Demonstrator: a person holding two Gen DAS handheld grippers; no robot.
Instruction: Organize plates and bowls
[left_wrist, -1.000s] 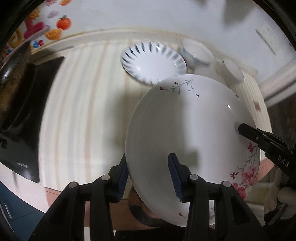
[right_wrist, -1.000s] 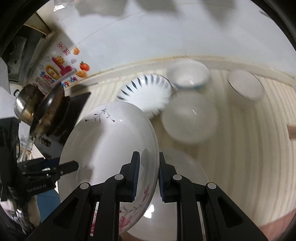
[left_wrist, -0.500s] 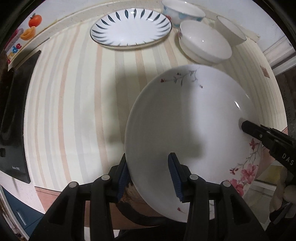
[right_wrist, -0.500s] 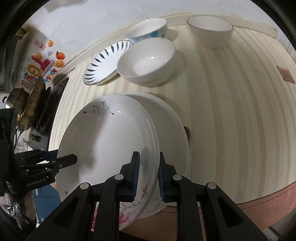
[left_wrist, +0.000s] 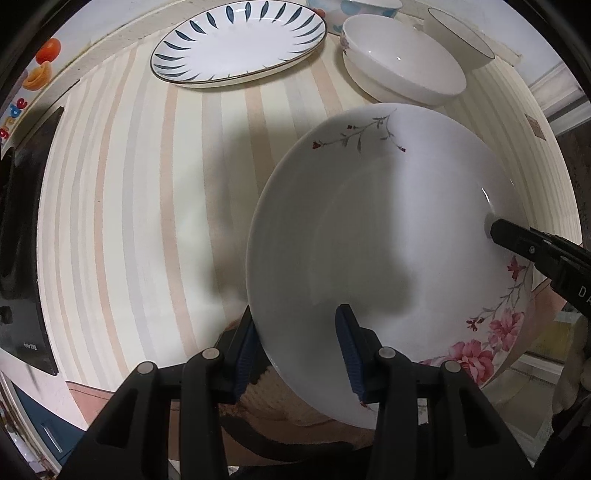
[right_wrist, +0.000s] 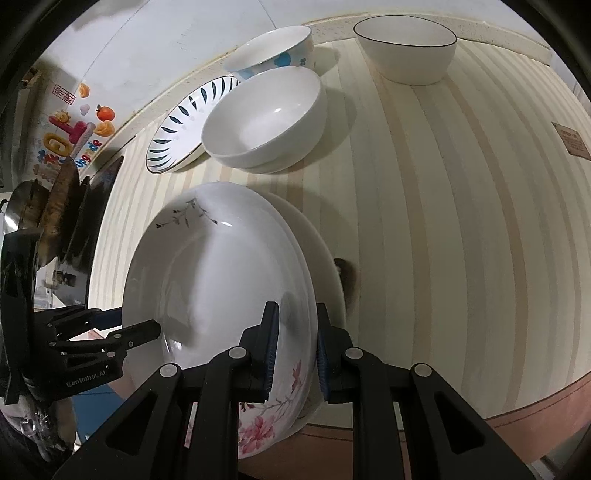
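Note:
Both grippers hold a white plate with pink flowers (left_wrist: 388, 236), tilted just above a plain white plate (right_wrist: 321, 251) at the table's near edge. My left gripper (left_wrist: 299, 343) is shut on its near rim. My right gripper (right_wrist: 295, 347) is shut on the opposite rim, and it shows in the left wrist view (left_wrist: 495, 229) at the right. The flowered plate (right_wrist: 221, 280) fills the lower left of the right wrist view. Behind it are a blue-petal plate (left_wrist: 240, 40), a wide white bowl (left_wrist: 402, 70), a bowl with blue marks (right_wrist: 273, 51) and a dark-rimmed white bowl (right_wrist: 406, 48).
The striped table (left_wrist: 147, 184) runs to a wall at the back. A black stove (left_wrist: 22, 229) with a pan (right_wrist: 44, 214) stands at the left. A small brown tag (right_wrist: 572, 140) lies at the far right of the table.
Both grippers have brought the flowered plate down toward the table, over the plain white plate. The views have tipped downward. The grips have not changed.

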